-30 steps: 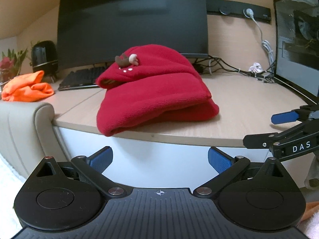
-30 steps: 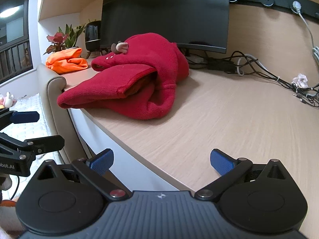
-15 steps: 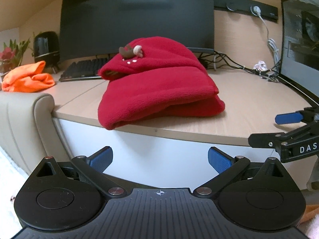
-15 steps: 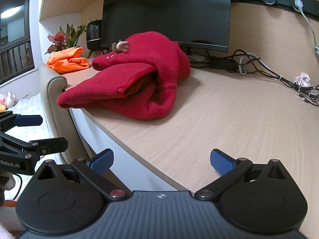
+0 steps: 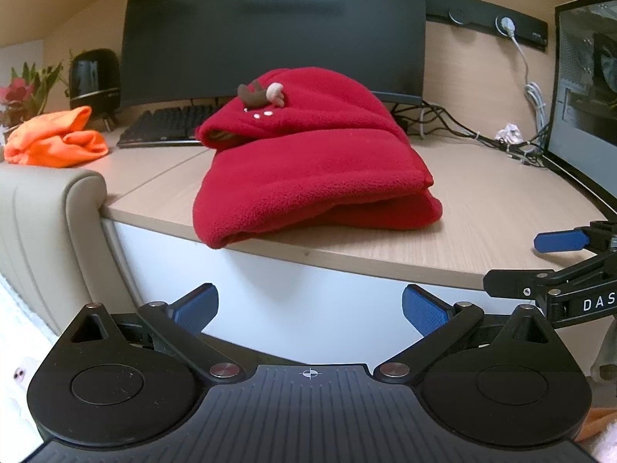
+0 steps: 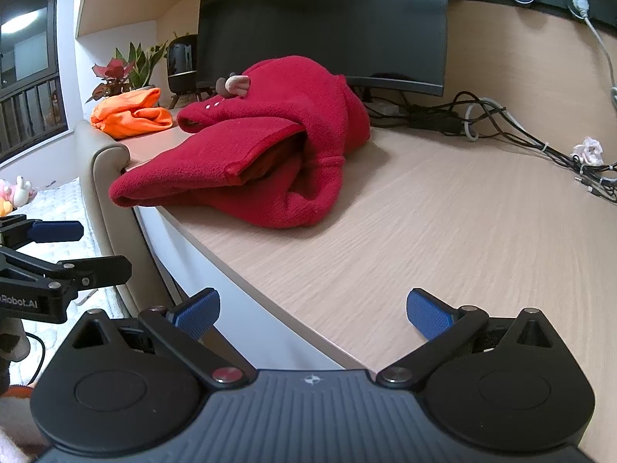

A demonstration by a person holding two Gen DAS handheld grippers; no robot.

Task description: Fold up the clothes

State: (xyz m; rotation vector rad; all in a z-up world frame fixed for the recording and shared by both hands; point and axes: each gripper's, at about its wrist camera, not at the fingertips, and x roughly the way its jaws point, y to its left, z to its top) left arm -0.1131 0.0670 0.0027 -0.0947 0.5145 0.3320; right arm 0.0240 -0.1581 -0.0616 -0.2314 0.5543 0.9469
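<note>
A red fleece garment [image 5: 308, 162] lies folded in a thick bundle at the front edge of the wooden desk [image 5: 482, 208], a small reindeer ornament on top; it also shows in the right wrist view [image 6: 262, 146]. My left gripper [image 5: 308, 308] is open and empty, held below and in front of the desk edge. My right gripper [image 6: 312, 312] is open and empty, over the desk's front edge to the right of the garment. Each gripper shows in the other's view, the right one [image 5: 559, 262] and the left one [image 6: 58, 247]. An orange garment [image 5: 54, 142] lies crumpled at the desk's far left.
A large dark monitor [image 5: 270, 27] stands behind the red garment, with a keyboard [image 5: 166, 127] and black speaker [image 5: 92, 77] to its left. Cables [image 6: 501, 123] run along the back right. A second screen [image 5: 586, 88] stands at the right. A padded beige edge [image 5: 50, 208] adjoins the desk's left.
Both grippers have stayed open and empty. The left gripper's view has shifted slightly, the red garment sitting a little higher and nearer; the right view is almost unchanged.
</note>
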